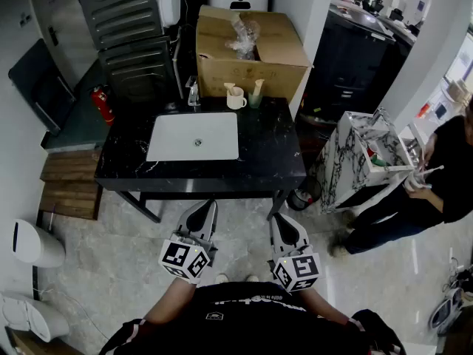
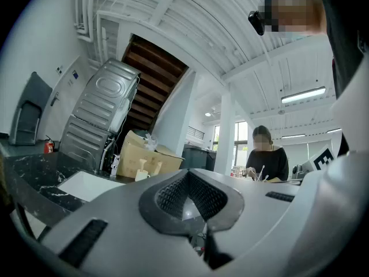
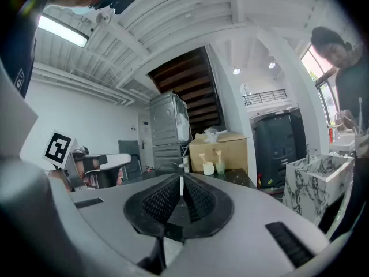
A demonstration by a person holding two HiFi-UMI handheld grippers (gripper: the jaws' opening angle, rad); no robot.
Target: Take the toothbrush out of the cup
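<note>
In the head view, both of my tools hang low in front of me, well short of the black, white-veined marble surface (image 1: 266,161). The left tool (image 1: 209,207) and the right tool (image 1: 279,220) are closed and carry nothing. The pale, slim toothbrush (image 1: 230,88) stands in a glossy white mug (image 1: 236,100) at the surface's back edge. The mug is just beside a translucent greenish cup (image 1: 256,98) that holds another brush, behind the white rectangular sink (image 1: 194,136) and in front of the brown cardboard box (image 1: 251,50).

The approach is what needs care. I would step in, open one tool before I reach, take the handle above the rim and pull straight up so the mug doesn't tip. The other tool could steady the mug.

In the left gripper view, the ribbed black rubber pads meet with nothing between them. The mug is small and far off.

In the right gripper view, the pads are also pressed together and empty, and the mug sits ahead past the tips. The handle looks like smooth plastic and likely slippery, so I'd grip it firmly.
</note>
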